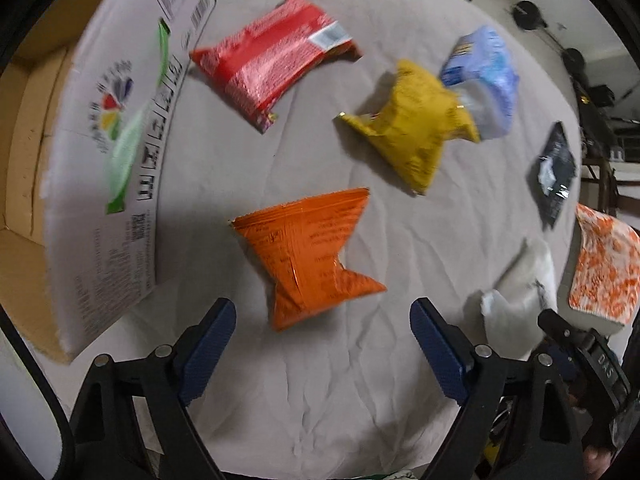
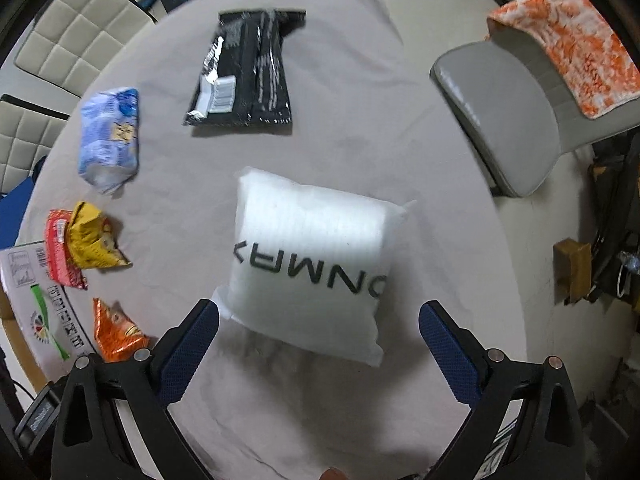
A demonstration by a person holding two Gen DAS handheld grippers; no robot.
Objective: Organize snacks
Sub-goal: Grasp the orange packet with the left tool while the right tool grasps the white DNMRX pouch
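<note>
Snack bags lie scattered on a grey tablecloth (image 1: pixel 320 380). My left gripper (image 1: pixel 322 340) is open just short of an orange bag (image 1: pixel 308 260). Beyond it lie a red bag (image 1: pixel 272 60), a yellow bag (image 1: pixel 416 124), a light blue bag (image 1: pixel 484 80) and a black bag (image 1: pixel 554 172). In the right wrist view my right gripper (image 2: pixel 320 340) is open over the near edge of a white bag (image 2: pixel 312 264) with black lettering. The black bag (image 2: pixel 248 72) lies farther off, and the blue bag (image 2: pixel 110 136), yellow bag (image 2: pixel 92 240) and orange bag (image 2: pixel 116 332) lie to the left.
An open cardboard box (image 1: pixel 100 160) stands at the table's left edge, its white printed flap facing me. A grey chair (image 2: pixel 512 120) with an orange patterned cloth (image 2: pixel 568 40) stands to the right of the table. Padded chairs (image 2: pixel 68 40) stand at the far left.
</note>
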